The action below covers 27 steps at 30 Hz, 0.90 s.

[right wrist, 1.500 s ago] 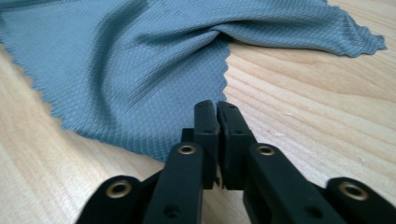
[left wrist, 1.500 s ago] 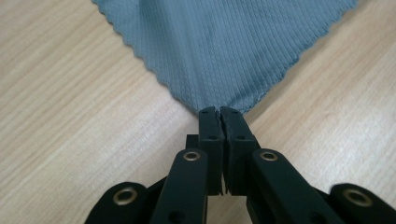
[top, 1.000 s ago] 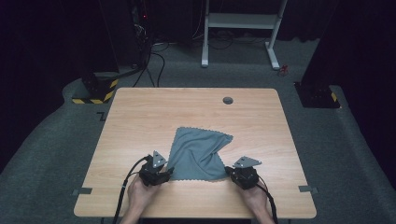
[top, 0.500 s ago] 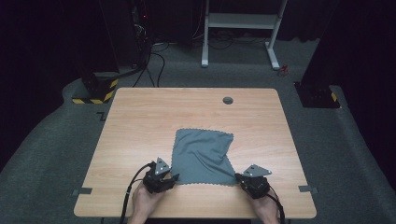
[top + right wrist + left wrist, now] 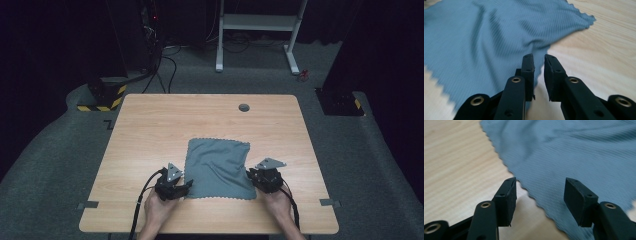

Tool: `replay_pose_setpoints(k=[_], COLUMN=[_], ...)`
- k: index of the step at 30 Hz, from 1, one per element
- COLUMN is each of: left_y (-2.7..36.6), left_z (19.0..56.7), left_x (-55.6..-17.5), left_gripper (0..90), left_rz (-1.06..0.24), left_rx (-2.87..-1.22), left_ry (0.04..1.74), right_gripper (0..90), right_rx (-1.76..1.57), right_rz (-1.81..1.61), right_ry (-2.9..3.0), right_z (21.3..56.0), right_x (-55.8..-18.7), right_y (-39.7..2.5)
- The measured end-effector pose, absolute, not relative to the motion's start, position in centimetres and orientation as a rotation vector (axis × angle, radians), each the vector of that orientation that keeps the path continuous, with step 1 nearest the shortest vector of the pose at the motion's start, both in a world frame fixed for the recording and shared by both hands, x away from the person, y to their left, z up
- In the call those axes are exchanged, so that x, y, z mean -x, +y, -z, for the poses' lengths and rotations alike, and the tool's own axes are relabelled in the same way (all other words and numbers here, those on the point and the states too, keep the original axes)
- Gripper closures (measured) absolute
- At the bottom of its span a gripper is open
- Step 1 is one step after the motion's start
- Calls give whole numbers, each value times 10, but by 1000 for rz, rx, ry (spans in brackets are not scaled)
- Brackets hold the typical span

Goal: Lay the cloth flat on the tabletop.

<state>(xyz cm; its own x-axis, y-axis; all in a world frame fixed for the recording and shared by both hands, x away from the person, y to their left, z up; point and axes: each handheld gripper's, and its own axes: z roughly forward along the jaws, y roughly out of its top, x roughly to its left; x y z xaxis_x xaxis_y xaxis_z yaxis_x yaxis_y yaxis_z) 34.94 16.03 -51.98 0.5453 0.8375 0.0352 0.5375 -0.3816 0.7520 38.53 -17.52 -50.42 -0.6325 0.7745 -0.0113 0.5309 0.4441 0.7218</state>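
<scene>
Your left gripper (image 5: 539,200) has its jaws spread wide, released, with the zigzag hem of a grey-blue cloth (image 5: 579,160) running between them; neither pad touches the fabric. From the high view, this gripper (image 5: 186,189) sits at the cloth's (image 5: 217,167) near left corner, low over a light wooden table (image 5: 150,130).

Your right gripper (image 5: 539,68) has its jaws drawn close together, leaving a narrow gap. In its own view, the cloth's (image 5: 486,37) edge reaches the inner side of the left jaw, but whether any fabric is pinched cannot be told. From above, this gripper (image 5: 252,177) rests at the cloth's near right edge.

Your cloth lies spread nearly flat, roughly square, on the near half of the table, between your two hands. Soft wrinkles cross its surface, and its edges are pinked. Its far right corner rises to a slight peak in the right gripper view.

A small round hole (image 5: 244,107) sits in the tabletop near the far edge, well apart from the cloth.
</scene>
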Motion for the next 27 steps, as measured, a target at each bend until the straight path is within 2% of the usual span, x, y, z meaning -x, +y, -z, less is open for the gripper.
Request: replay_pose_setpoints(k=[6,7,10,12,23,25,27], left_y=[163,165,164,164,163,163,163], left_z=[527,527,527,527,527,527,527], left_x=[-354,-356,-355,-355,-354,-354,-354], left_gripper=[418,411,399,397,386,386,386], left_rz=[-545,-521,-532,-533,-527,-527,-526], left_rx=[-2049,-2041,-2040,-2041,-2040,-2040,-2040], left_ry=[1125,1139,1146,1145,1146,1145,1145], right_gripper=[756,768,892,900,897,835,813], right_rx=[-1175,-1173,-1128,-1107,-1178,-1170,-1170], right_rz=[-948,-943,-923,-890,-841,-855,-868], right_ry=[2368,2370,2388,2391,2353,2334,2326], right_z=[514,515,515,514,510,509,508], right_x=[-409,-411,-410,-408,-409,-409,-411], right_y=[-163,-161,-158,-155,-183,-182,-183])
